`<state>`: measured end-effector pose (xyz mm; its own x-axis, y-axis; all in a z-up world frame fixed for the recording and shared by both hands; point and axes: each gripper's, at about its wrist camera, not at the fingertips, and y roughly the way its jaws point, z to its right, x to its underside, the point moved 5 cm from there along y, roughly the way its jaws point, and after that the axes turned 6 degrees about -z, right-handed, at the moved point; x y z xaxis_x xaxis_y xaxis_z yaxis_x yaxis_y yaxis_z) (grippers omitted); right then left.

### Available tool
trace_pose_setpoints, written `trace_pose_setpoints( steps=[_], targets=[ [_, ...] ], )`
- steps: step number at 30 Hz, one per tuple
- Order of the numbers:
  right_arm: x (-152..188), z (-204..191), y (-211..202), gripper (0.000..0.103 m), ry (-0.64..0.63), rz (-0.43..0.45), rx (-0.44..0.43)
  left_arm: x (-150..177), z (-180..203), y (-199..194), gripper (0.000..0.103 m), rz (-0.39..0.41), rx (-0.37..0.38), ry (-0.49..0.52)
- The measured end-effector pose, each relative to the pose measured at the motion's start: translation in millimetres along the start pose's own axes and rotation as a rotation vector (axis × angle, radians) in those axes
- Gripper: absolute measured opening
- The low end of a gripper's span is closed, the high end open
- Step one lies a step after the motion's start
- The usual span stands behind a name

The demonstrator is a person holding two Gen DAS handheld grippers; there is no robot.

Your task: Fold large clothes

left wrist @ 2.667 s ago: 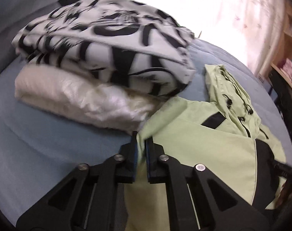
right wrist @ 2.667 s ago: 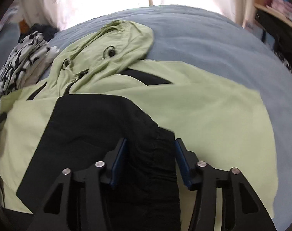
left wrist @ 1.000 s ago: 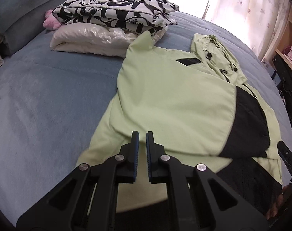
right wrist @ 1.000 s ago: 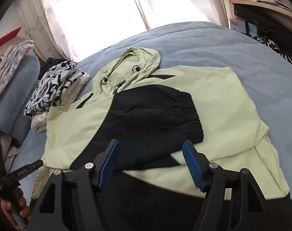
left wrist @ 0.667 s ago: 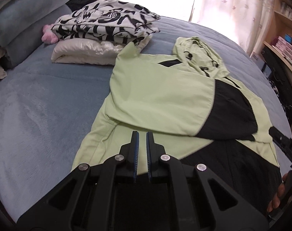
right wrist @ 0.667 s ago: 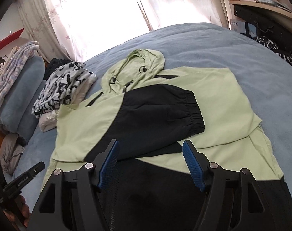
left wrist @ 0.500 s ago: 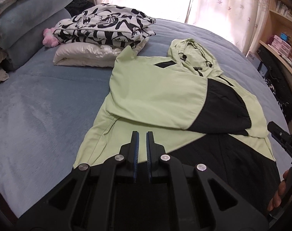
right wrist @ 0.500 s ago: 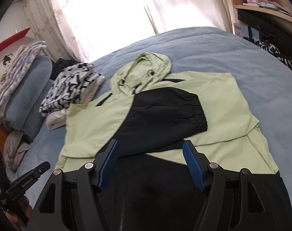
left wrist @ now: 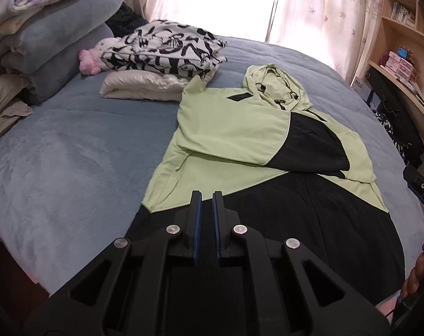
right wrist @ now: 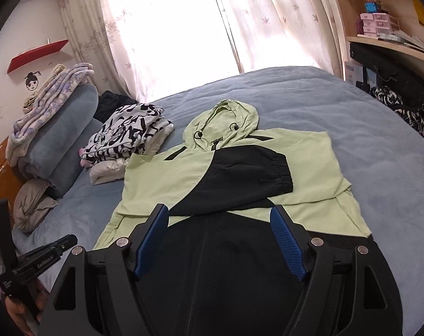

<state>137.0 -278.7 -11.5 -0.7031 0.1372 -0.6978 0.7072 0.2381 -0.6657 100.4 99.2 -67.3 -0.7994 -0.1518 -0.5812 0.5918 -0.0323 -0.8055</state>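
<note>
Hooded jacket of pale green fabric with black lower panels point(left wrist: 231, 128) point(right wrist: 240, 173) lies flat on the blue fleece bed cover point(left wrist: 72, 151) point(right wrist: 365, 117) in front of you, hood towards the window, with both sleeves crossed over the chest so that the black elastic cuff point(right wrist: 284, 173) lies on top. Your left gripper point(left wrist: 205, 218) hovers over the black hem with its blue-padded jaws almost together, holding nothing. Your right gripper point(right wrist: 220, 240) hangs above the same hem with its jaws spread wide and nothing between them. Seen from the right wrist, the left tool's black arm bears white lettering point(right wrist: 45, 260) that looks like "GenRobot.AI", though it is small. Beside the jacket's shoulder sits a folded black-and-white patterned garment point(left wrist: 161, 47) point(right wrist: 122, 137) on a folded cream one point(left wrist: 139, 89). A dark box point(right wrist: 357, 75) by the wooden shelves point(right wrist: 391, 42) carries white print too blurred to read.
</note>
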Motion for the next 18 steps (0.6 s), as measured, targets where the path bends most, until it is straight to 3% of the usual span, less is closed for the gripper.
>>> trace_pose_setpoints(
  steps=[7, 14, 18],
  targets=[
    [25.7, 8.0, -38.4, 0.078, -0.004, 0.003, -0.001, 19.0, -7.6, -35.8, 0.010, 0.033, -0.014, 0.010],
    [51.5, 25.9, -66.7, 0.078, -0.010, 0.003, -0.003, 38.9, -15.8, -63.0, 0.036, 0.062, -0.043, 0.015],
    [62.4, 46.6, -80.5, 0.078, -0.001, 0.008, 0.001, 50.2, -22.5, -73.5, 0.044, 0.071, -0.055, 0.022]
  ],
)
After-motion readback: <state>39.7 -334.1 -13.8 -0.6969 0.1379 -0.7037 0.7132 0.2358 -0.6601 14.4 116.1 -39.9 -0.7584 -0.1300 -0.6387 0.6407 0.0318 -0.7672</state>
